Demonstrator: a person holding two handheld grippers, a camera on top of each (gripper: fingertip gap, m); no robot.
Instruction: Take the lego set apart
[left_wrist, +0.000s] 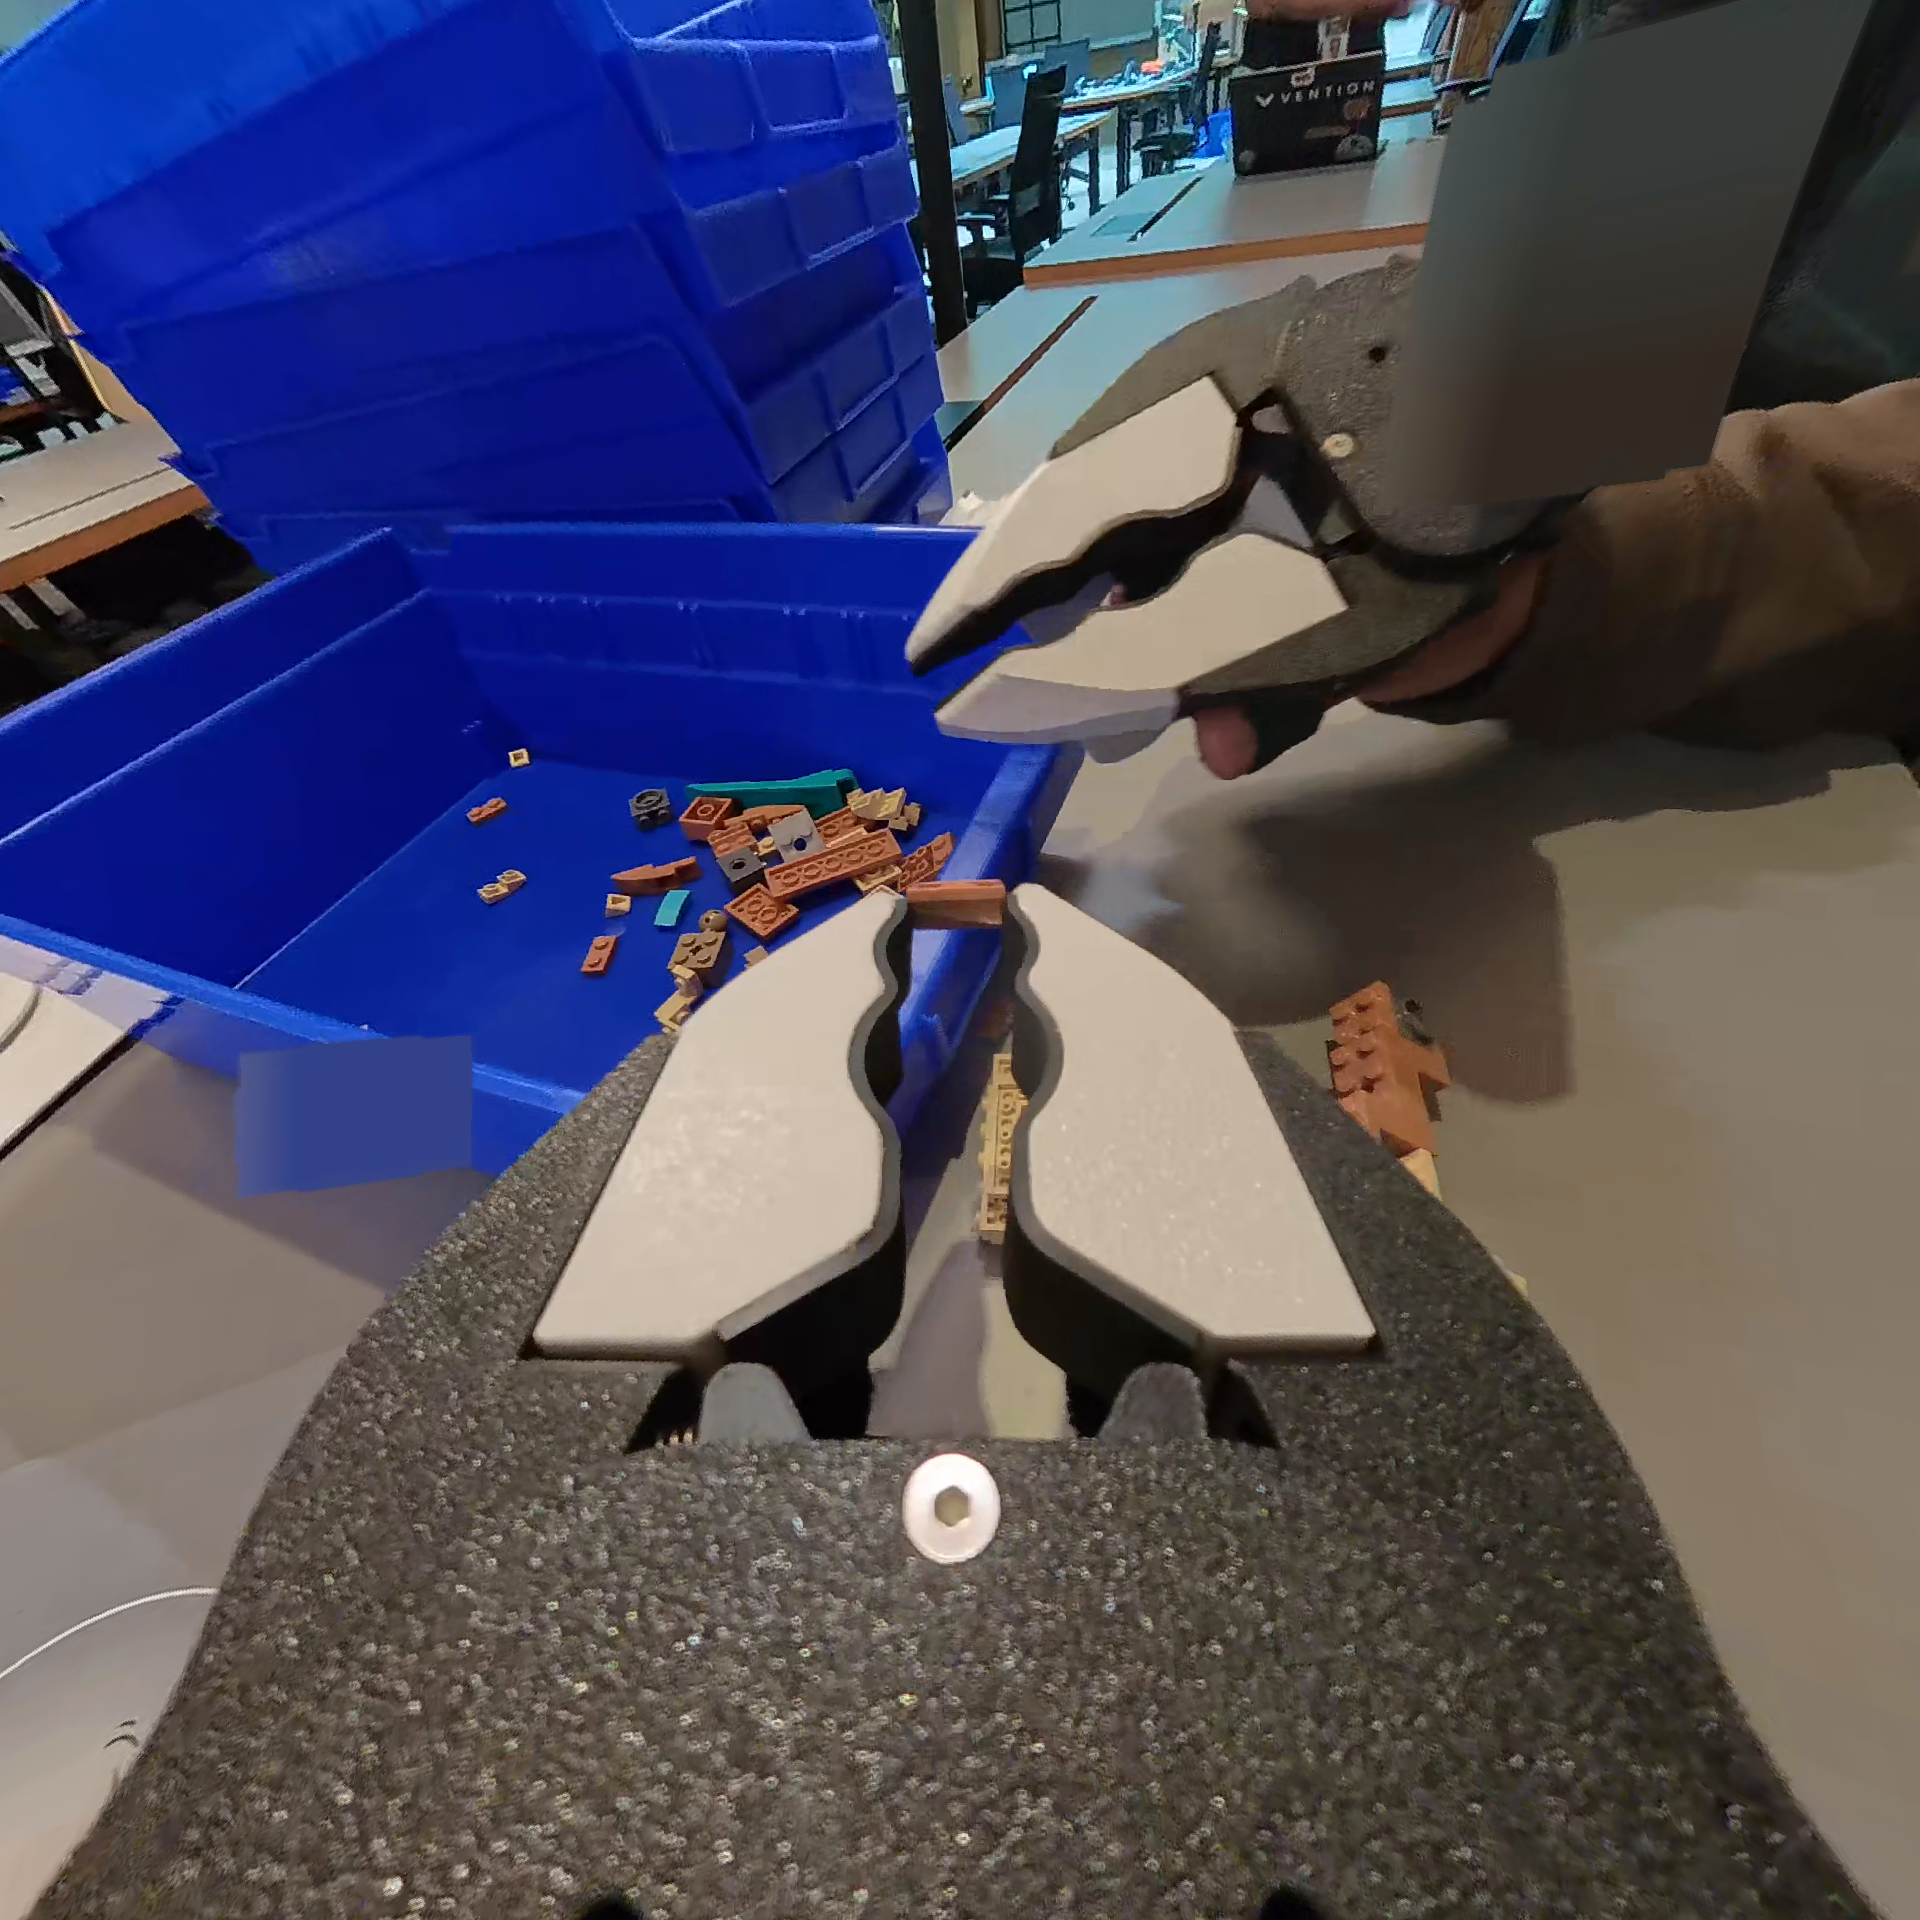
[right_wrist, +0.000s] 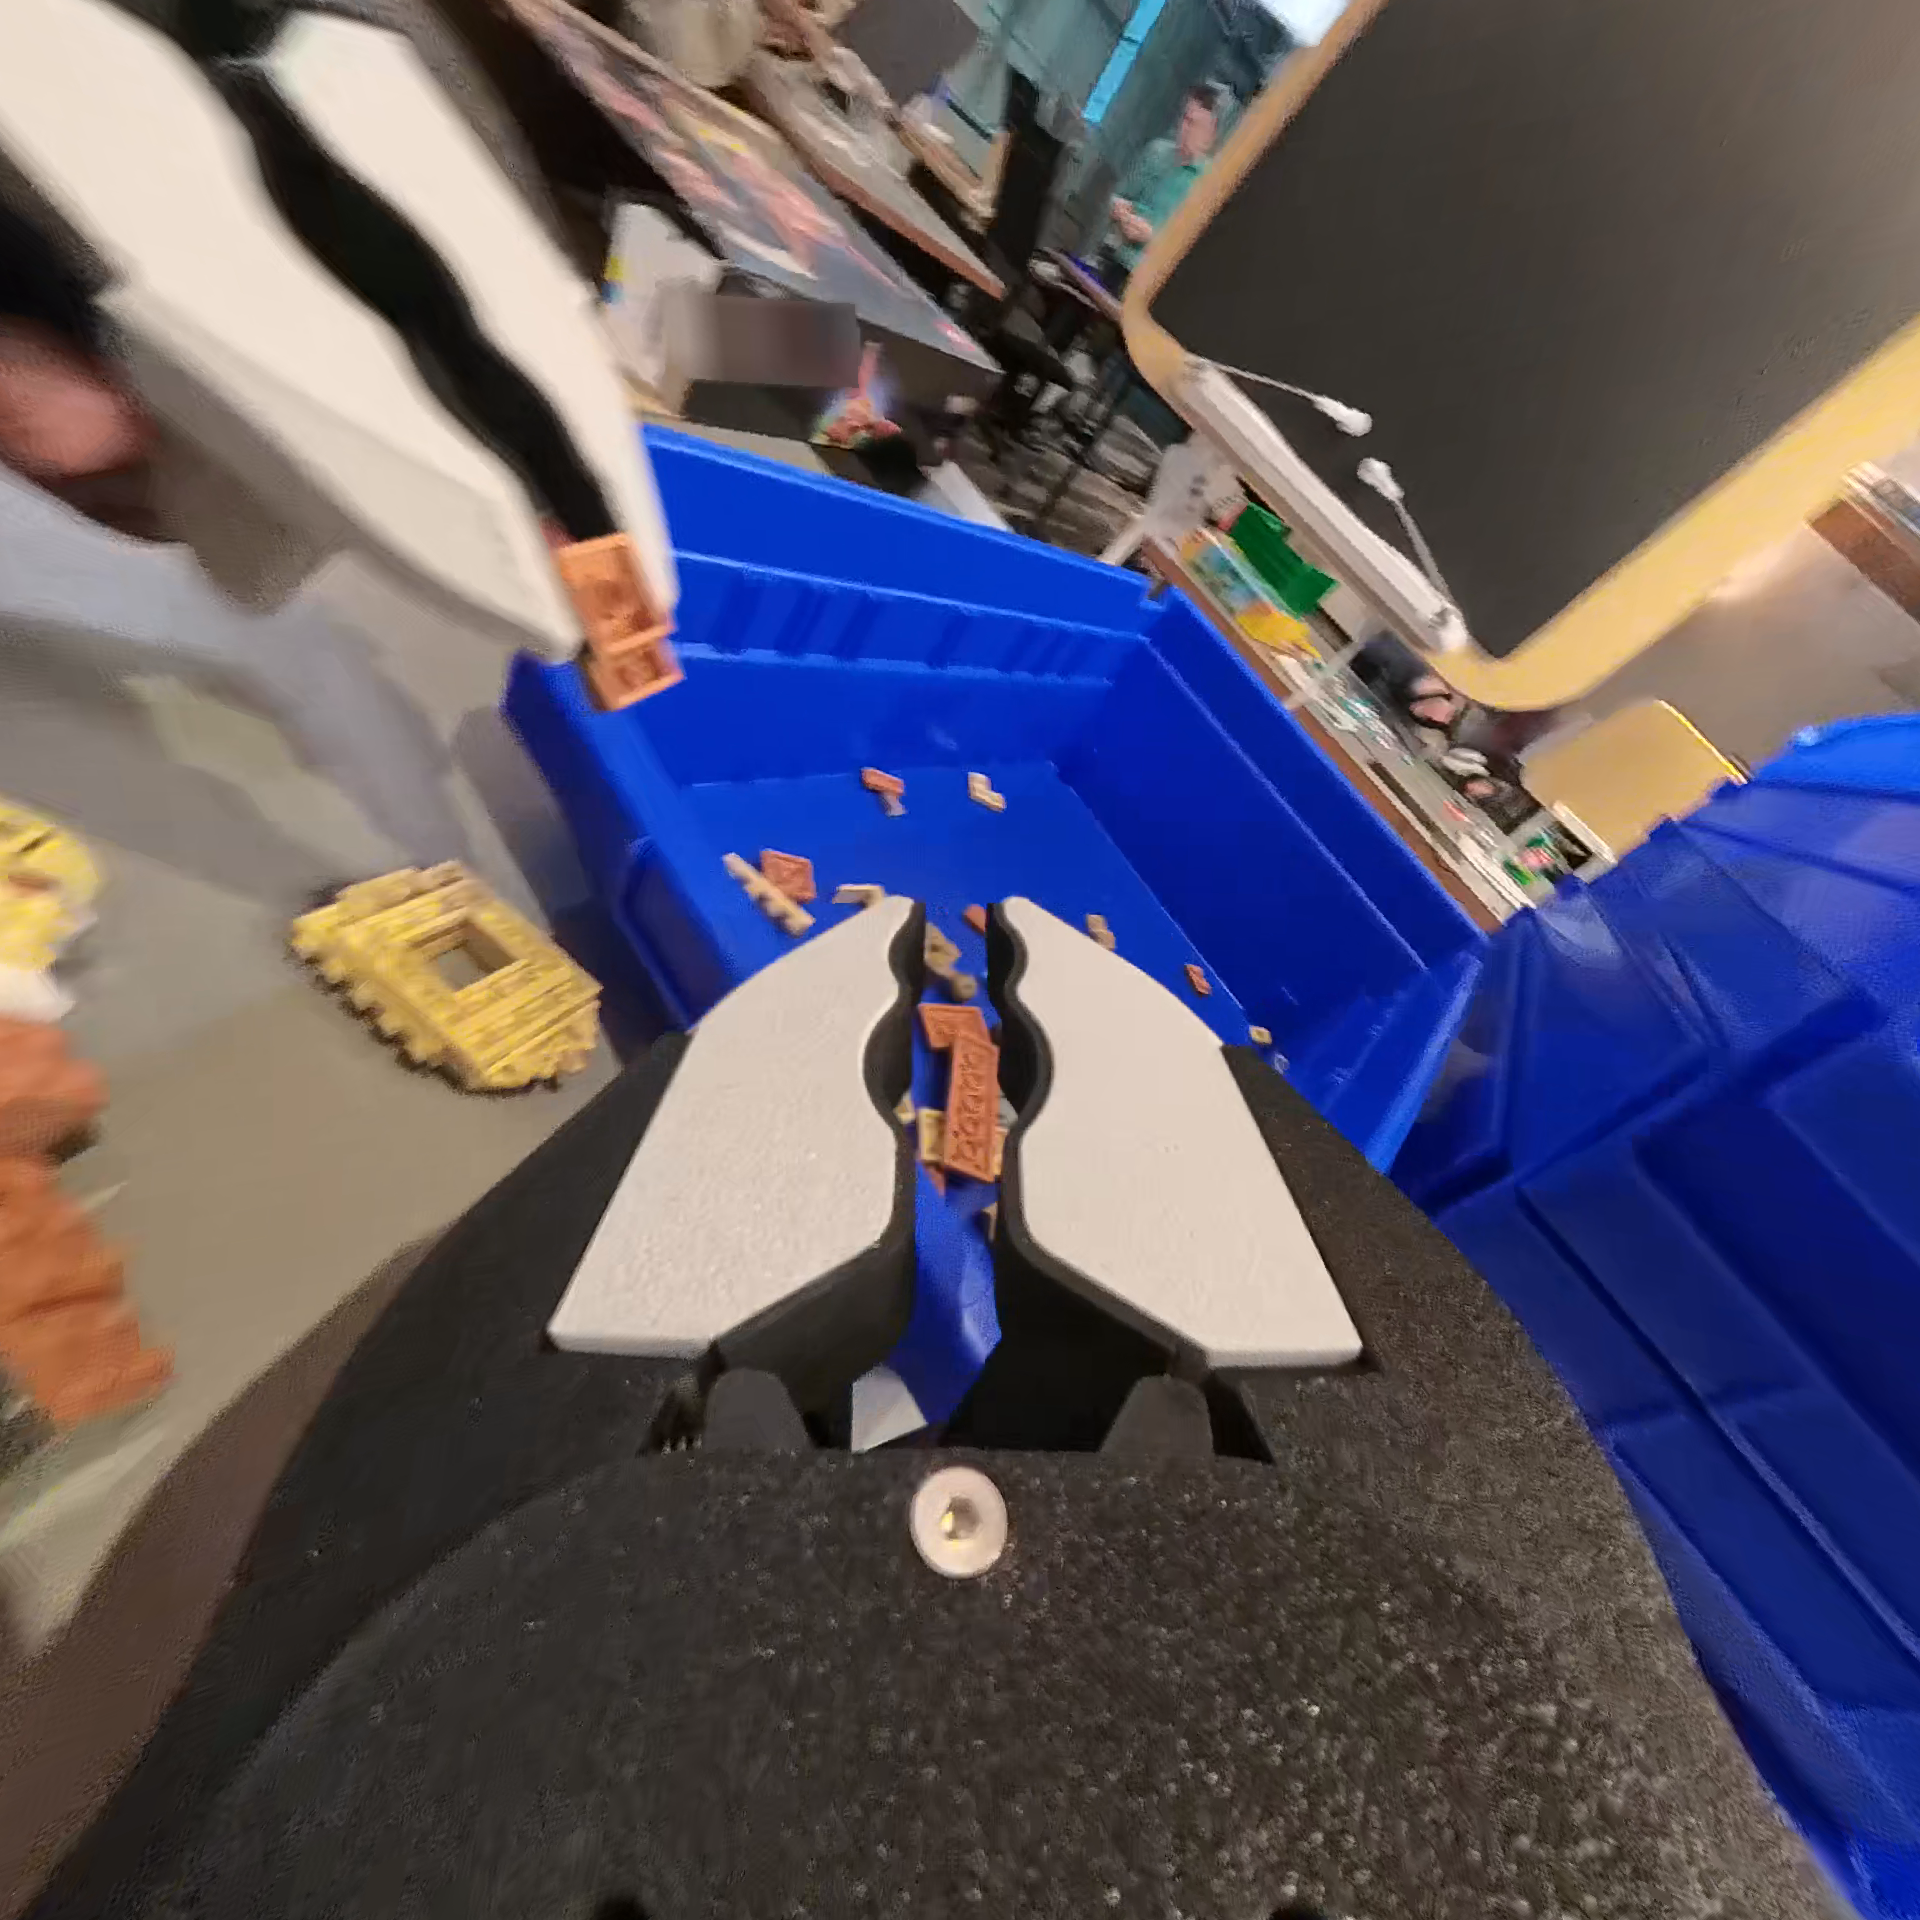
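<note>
1. On the far left of the left wrist view, a tall stack of blue bins (left_wrist: 468, 260) stands behind one open blue bin (left_wrist: 208, 831) that sits on the grey table (left_wrist: 1558, 1351).
2. Many small toy bricks (left_wrist: 790, 862) lie on the floor of the open bin. Most are brown or tan, and a long green piece (left_wrist: 774, 795) lies at the back of the heap.
3. Next comes the left gripper (left_wrist: 956, 904), right over the near wall of the bin. Its two tips are clamped on a small brown brick (left_wrist: 956, 902), one tip pressing on each end.
4. Up and to the right, the right gripper (left_wrist: 935, 686) hangs over the bin's right corner, held by a hand (left_wrist: 1455, 665) in a brown sleeve. Its tips are a little apart.
5. Lower right on the table, a lump of brown bricks (left_wrist: 1387, 1070) stuck together sits just beside the left gripper.
6. From the right wrist view, a yellow brick frame (right_wrist: 457, 977) with a square hole lies on the table to the left of the bin.
7. Above it, the brown brick (right_wrist: 621, 623) shows again in the tips of the left gripper (right_wrist: 613, 623).
8. Looking through the right gripper's (right_wrist: 956, 914) tips you can see only loose bricks (right_wrist: 966, 1101) down on the bin floor, so it holds nothing.
</note>
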